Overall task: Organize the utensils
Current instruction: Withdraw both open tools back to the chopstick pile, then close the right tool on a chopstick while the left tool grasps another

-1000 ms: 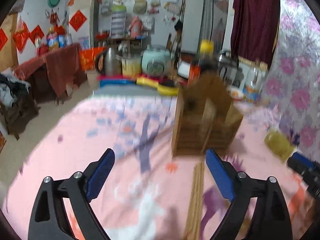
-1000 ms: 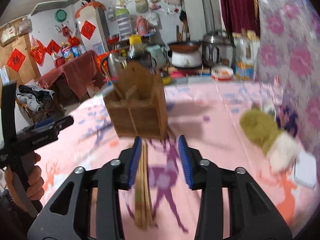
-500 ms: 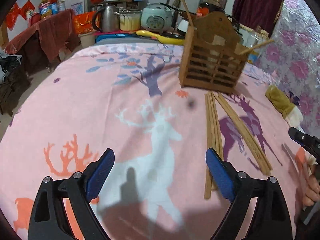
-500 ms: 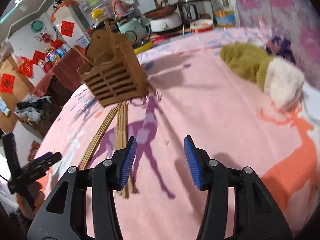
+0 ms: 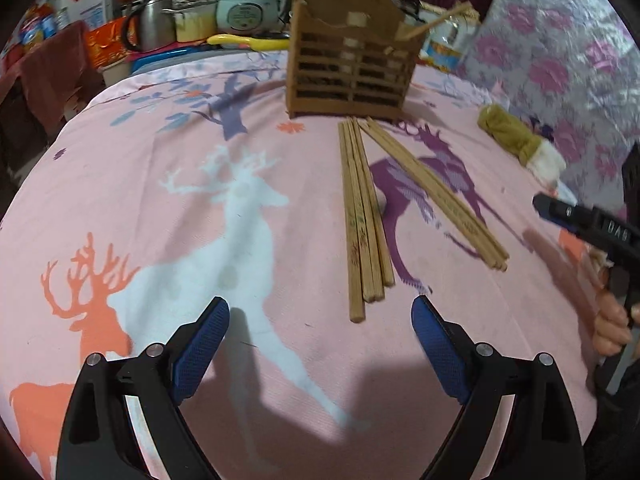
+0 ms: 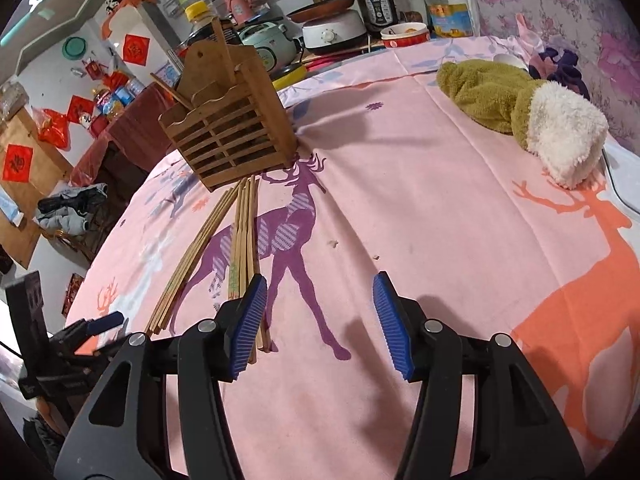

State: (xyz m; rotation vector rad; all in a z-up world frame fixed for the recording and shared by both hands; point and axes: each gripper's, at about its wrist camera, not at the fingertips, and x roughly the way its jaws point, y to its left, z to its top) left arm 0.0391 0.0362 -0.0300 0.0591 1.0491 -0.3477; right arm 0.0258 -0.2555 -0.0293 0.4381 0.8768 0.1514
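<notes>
Dropping toward chopsticks [image 5: 362, 216] near holder [image 5: 350, 68]: right claw [image 6: 318, 322] just widening, empty; left claw [image 5: 320, 344] wide, empty. Pickup next, none stowed yet.

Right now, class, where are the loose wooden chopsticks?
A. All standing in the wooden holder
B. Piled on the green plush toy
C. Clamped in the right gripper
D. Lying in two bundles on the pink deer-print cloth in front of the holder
D: two bundles of chopsticks lie flat on the pink deer-print cloth in front of the slatted wooden holder, and the right gripper stands open with nothing between its pads.
</notes>
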